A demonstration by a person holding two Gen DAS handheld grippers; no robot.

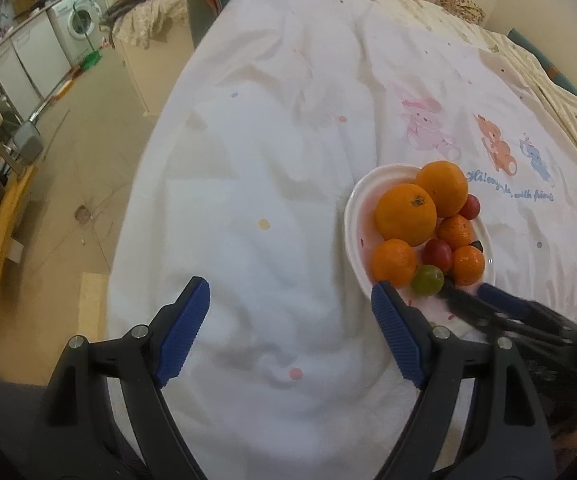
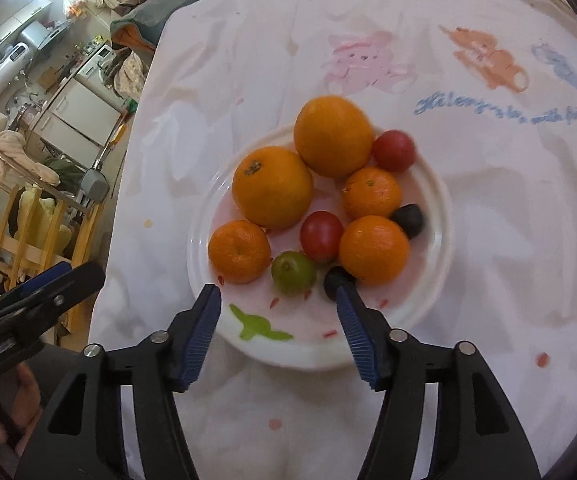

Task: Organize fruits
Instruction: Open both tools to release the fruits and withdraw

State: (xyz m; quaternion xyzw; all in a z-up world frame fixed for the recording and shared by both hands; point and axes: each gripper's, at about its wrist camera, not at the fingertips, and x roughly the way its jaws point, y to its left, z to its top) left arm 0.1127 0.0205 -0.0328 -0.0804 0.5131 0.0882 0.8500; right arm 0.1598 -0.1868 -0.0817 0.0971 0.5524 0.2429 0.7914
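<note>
A white plate (image 2: 428, 300) on the white bedsheet holds two large oranges (image 2: 273, 186), three small tangerines (image 2: 373, 249), two red plums (image 2: 321, 236), a green fruit (image 2: 292, 272) and two dark fruits (image 2: 408, 220). My right gripper (image 2: 278, 294) is open and empty, its fingers over the plate's near rim just short of the green fruit. My left gripper (image 1: 290, 292) is open and empty over bare sheet left of the plate (image 1: 352, 216), its right finger at the plate's edge. The right gripper (image 1: 468, 298) shows there too.
The bed is covered by a white sheet with cartoon animal prints (image 1: 496, 142). The bed edge drops to the floor (image 1: 68, 208) at the left. A wooden crib rail (image 2: 28, 248), cabinets and a washing machine (image 1: 78, 20) stand beyond.
</note>
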